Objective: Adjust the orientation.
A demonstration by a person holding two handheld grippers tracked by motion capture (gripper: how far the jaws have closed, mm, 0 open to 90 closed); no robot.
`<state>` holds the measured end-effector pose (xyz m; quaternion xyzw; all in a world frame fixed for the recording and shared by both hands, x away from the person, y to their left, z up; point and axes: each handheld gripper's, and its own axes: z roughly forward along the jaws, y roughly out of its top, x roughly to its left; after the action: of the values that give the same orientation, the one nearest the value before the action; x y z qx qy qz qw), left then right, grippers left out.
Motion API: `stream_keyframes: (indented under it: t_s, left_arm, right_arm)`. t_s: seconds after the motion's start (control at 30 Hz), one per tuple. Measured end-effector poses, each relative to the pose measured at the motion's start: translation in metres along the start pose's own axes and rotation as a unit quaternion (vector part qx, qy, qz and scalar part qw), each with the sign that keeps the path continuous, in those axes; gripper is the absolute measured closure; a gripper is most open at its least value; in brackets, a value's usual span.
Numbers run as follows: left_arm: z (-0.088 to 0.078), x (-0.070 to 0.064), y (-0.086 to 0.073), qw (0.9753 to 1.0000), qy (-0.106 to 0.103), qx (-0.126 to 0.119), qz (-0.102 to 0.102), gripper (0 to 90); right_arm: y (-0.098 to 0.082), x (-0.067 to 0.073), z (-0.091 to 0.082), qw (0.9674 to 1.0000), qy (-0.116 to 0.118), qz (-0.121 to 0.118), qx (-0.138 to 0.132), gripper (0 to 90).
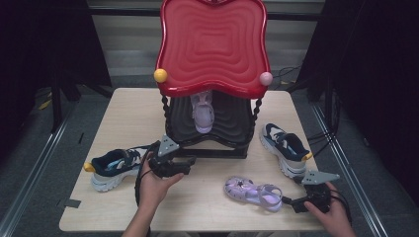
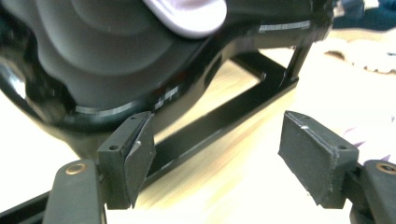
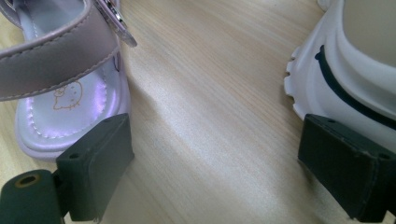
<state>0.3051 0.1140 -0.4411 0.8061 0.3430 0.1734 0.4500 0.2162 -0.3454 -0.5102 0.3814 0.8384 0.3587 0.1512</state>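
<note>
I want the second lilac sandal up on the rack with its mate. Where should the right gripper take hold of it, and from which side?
Best at the heel end: the lilac sandal lies flat, heel toward the open right gripper. Come in level from that side and, judging by the right gripper view, pinch the heel strap or the rim behind it, which looks slim enough for the fingers.

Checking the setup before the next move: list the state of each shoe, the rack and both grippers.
Left gripper: open, nothing between the jaws, low in front of the rack.
Right gripper: open, at the heel of the table sandal.
Sandal on the rack: on the black lower shelf, toe toward the person.
Sandal on the table: flat, strap closed.
Left sneaker: upright on the table.
Right sneaker: upright on the table.
Rack: standing, red top shelf bare.
</note>
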Motion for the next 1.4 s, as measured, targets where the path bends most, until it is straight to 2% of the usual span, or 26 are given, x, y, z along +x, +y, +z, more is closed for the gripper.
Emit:
stream_keyframes:
  t_s: [0.17,0.3,0.37,0.57,0.63,0.83,0.97,1.03,1.13,1.2,1.3,1.37,1.4]
  left_arm:
    - [0.001,0.002,-0.013,0.9998,-0.008,0.016,0.004,25.9]
    - [0.002,0.003,-0.023,0.9993,-0.023,0.028,0.007,25.9]
    - [0.002,0.004,-0.03,0.9985,-0.034,0.039,0.015,25.8]
    - [0.006,0.007,-0.045,0.9974,-0.048,0.052,0.014,25.8]
    - [0.008,0.008,-0.051,0.997,-0.052,0.056,0.007,25.8]
    - [0.01,0.013,-0.063,0.9961,-0.049,0.073,0.002,25.0]
    - [0.01,0.012,-0.065,0.9957,-0.05,0.077,0.01,24.2]
    - [0.011,0.012,-0.068,0.9953,-0.053,0.081,0.004,24.0]
    - [0.011,0.014,-0.07,0.9951,-0.048,0.086,0.013,23.0]
    - [0.011,0.014,-0.071,0.9951,-0.049,0.085,0.008,22.9]
    - [0.011,0.013,-0.071,0.9946,-0.045,0.09,0.025,22.3]
    - [0.012,0.012,-0.071,0.9945,-0.048,0.089,0.027,21.1]
    - [0.012,0.011,-0.071,0.9939,-0.045,0.094,0.036,20.5]
  right_arm:
    - [0.0,0.0,0.0,1.0,0.0,0.0,0.0,8.9]
    - [0.0,0.0,0.0,1.0,0.0,0.0,0.0,8.9]
    - [0.0,0.0,0.0,1.0,0.0,0.0,0.0,8.9]
    - [0.0,0.0,0.0,1.0,0.0,0.0,0.0,8.9]
    - [0.0,0.0,0.0,1.0,0.0,0.0,0.0,8.9]
    - [0.0,0.0,0.0,1.0,-0.001,0.001,0.0,8.8]
    - [0.0,0.0,0.0,1.0,-0.001,0.001,0.0,8.9]
    - [0.0,0.0,0.0,1.0,-0.001,0.001,0.0,8.9]
    - [0.0,0.0,0.0,1.0,0.0,0.001,0.0,8.9]
    - [0.0,0.0,0.0,1.0,0.0,0.002,0.001,9.0]
    - [0.0,0.001,0.0,1.0,-0.001,0.003,-0.001,10.2]
    - [0.0,0.001,-0.001,1.0,-0.003,0.004,-0.002,11.1]
    - [0.001,0.001,-0.002,1.0,-0.004,0.006,0.0,13.6]
